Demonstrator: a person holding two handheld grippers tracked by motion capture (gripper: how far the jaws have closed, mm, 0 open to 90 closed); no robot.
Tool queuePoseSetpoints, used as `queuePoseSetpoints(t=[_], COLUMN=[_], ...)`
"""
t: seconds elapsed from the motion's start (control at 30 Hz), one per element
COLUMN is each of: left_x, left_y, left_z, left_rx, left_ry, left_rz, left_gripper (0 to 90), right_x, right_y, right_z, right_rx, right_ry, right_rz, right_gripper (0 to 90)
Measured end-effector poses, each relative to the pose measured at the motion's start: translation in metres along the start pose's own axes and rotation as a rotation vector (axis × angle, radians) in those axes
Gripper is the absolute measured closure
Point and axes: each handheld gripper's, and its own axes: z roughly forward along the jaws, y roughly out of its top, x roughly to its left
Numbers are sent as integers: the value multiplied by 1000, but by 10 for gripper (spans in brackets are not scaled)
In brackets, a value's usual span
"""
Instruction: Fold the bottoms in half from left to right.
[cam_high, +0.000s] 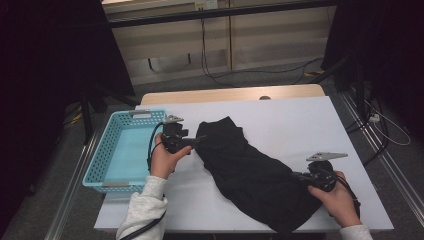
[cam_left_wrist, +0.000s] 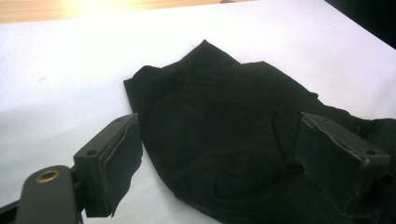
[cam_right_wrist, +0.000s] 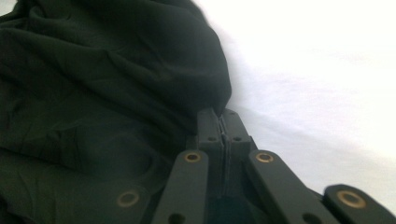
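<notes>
Right gripper pinches black cloth edge (left gripper gapes).

1. No writing, label, brand, number or sign can be read anywhere here.
2. A small pale tag sits on the far wall rail, but it is too small and blurred to make out.

Garment mid-table, running diagonally; basket at left edge. Left gripper at garment's far-left corner, right gripper at near-right edge.
</notes>
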Motion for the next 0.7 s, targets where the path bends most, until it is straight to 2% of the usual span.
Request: queuePoseSetpoints(t=[0.17,0.27,0.37,0.4,0.47,0.53,0.57,0.63,0.7], left_x=[0,4,5,5,6,7,7,7,5], left_y=[0,-1,-2,-2,-1,0,0,-1,-3], left_z=[3,7,13,15,21,26,29,36,43], left_rx=[6,11,21,21,30,33,32,44,47], left_ry=[10,22,48,49,64,76,83,85,83], left_rz=[-6,-10,-19,-20,-25,-20,-22,-7,-8], left_gripper=[155,156,157,157,163,173,175,196,238], right_x=[-22,-35,-47,-49,-51,-50,-48,-43,-39], right_y=[5,9,11,11,12,13,14,16,18], right_z=[-7,-10,-9,-8,-6,-4,-3,-3,-3], right_rx=[-26,-30,-22,-18,-24,-38,-38,-41,-53], right_ry=[-35,-72,-127,-159,-162,-168,-157,-162,-164], right_rz=[23,28,31,30,28,24,16,12,-4], right_gripper=[888,888,888,888,880,794,746,599,537])
